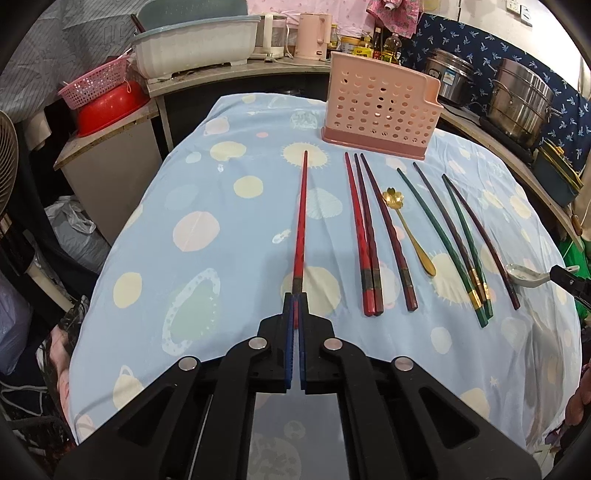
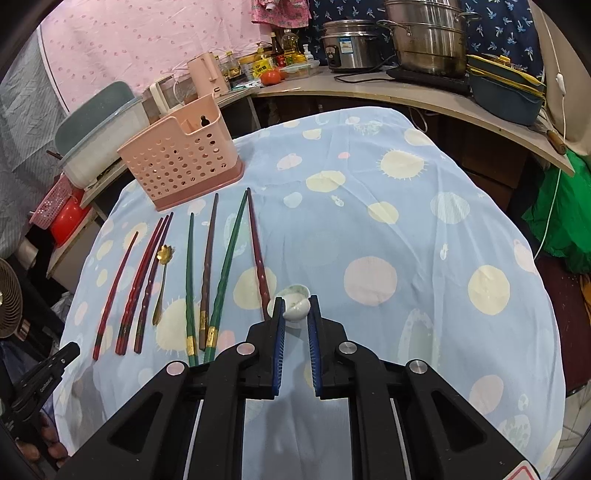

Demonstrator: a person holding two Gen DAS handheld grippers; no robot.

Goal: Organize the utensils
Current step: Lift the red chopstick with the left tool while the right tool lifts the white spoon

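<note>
My left gripper point(image 1: 295, 297) is shut on the thick end of a red chopstick point(image 1: 301, 221), which points away toward the pink perforated utensil holder point(image 1: 380, 110) at the far side of the blue spotted tablecloth point(image 1: 221, 258). Right of it lie a red and dark chopstick group point(image 1: 364, 236), a gold flower spoon point(image 1: 406, 229) and green and dark chopsticks point(image 1: 439, 243). My right gripper point(image 2: 298, 298) is shut on the handle of a white ceramic spoon point(image 2: 295, 312), just right of the row. The holder point(image 2: 181, 158) stands at the back left in the right wrist view.
A curved counter point(image 2: 406, 92) behind the table carries steel pots point(image 2: 428, 33), a pink kettle point(image 2: 207, 74), bottles and a dark pan. A grey-lidded basin point(image 1: 195, 48), a pink basket over a red bowl point(image 1: 107, 103) and a fan point(image 1: 7, 155) stand at the left.
</note>
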